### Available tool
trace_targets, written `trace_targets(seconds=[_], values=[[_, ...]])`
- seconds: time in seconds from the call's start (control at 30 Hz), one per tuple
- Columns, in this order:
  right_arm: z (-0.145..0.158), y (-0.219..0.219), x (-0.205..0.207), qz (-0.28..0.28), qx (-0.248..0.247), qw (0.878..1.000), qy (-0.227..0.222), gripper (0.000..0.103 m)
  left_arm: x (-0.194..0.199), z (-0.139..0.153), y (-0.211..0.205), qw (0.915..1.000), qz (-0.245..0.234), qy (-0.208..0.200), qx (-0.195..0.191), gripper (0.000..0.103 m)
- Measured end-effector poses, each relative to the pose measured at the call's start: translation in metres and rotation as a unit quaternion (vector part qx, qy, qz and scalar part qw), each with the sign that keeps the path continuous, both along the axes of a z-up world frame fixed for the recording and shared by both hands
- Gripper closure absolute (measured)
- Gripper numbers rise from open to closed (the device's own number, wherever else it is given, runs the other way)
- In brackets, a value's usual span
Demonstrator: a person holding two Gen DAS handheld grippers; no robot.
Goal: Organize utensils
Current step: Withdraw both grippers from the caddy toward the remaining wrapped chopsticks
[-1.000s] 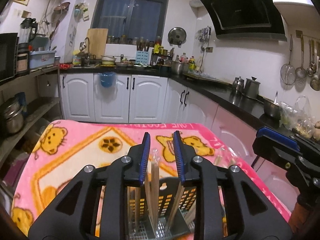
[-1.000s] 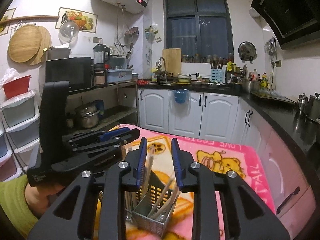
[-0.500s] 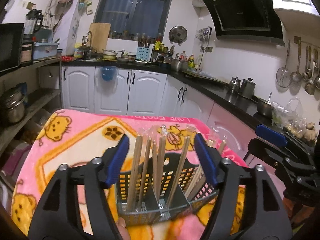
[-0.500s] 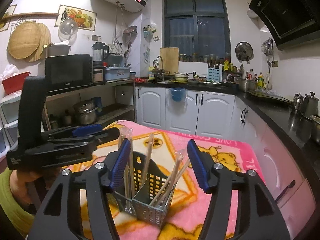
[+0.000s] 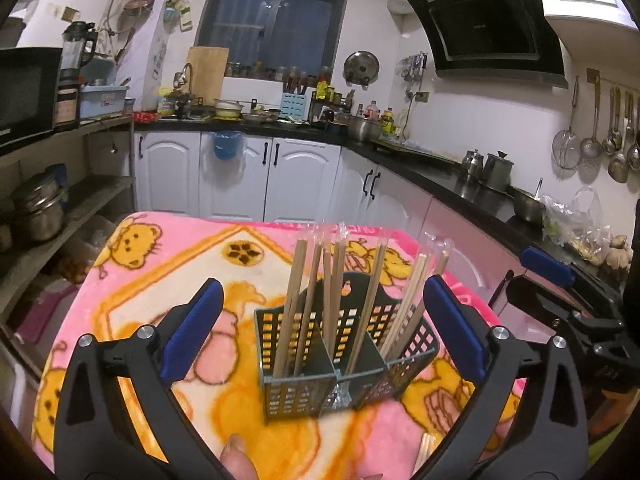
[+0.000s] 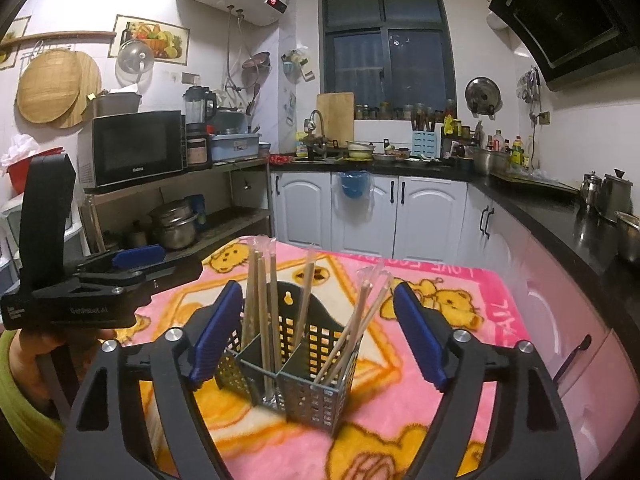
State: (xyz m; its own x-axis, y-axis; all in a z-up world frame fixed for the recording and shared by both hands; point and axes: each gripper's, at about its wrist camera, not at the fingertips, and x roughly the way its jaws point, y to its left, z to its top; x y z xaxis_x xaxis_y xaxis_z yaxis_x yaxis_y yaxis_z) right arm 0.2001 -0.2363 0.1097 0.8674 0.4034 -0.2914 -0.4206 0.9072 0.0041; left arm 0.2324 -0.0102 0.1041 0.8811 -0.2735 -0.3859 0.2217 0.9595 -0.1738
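Observation:
A dark perforated utensil caddy (image 5: 352,364) stands on the pink bear-print blanket (image 5: 160,280). Several wooden chopsticks in clear wrappers (image 5: 334,280) stand upright in its compartments. My left gripper (image 5: 320,324) is open and empty, its blue pads wide on either side of the caddy. In the right wrist view the same caddy (image 6: 296,376) with chopsticks (image 6: 264,304) sits between the wide-open, empty jaws of my right gripper (image 6: 316,332). The other gripper shows at the right edge of the left view (image 5: 568,312) and at the left of the right view (image 6: 100,284).
More wooden chopsticks (image 5: 424,446) lie on the blanket in front of the caddy. A black counter (image 5: 460,176) with kettles runs along the right. A shelf (image 6: 180,188) with a microwave and pots stands at the left. White cabinets (image 6: 380,212) are behind.
Both grippers went from nearly shut around chopsticks to wide open and pulled back from the caddy. The chopsticks now stand free in the caddy.

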Motion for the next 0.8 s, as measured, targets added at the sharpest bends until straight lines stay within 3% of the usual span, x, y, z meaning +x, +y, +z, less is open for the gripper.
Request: trace_targets(seconds=[0.4,0.8], values=[[-0.003,0.001,-0.023,0.003,0.002,1.0,0.0,0.02,-0.021,-0.008,0.007,1.0,0.004,0.004,0.004,0.011],[-0.03,0.007,-0.038,0.01,-0.007,0.999,0.035,0.018,-0.038,-0.023,0.013,0.9996,0.014,0.021,0.013,0.011]])
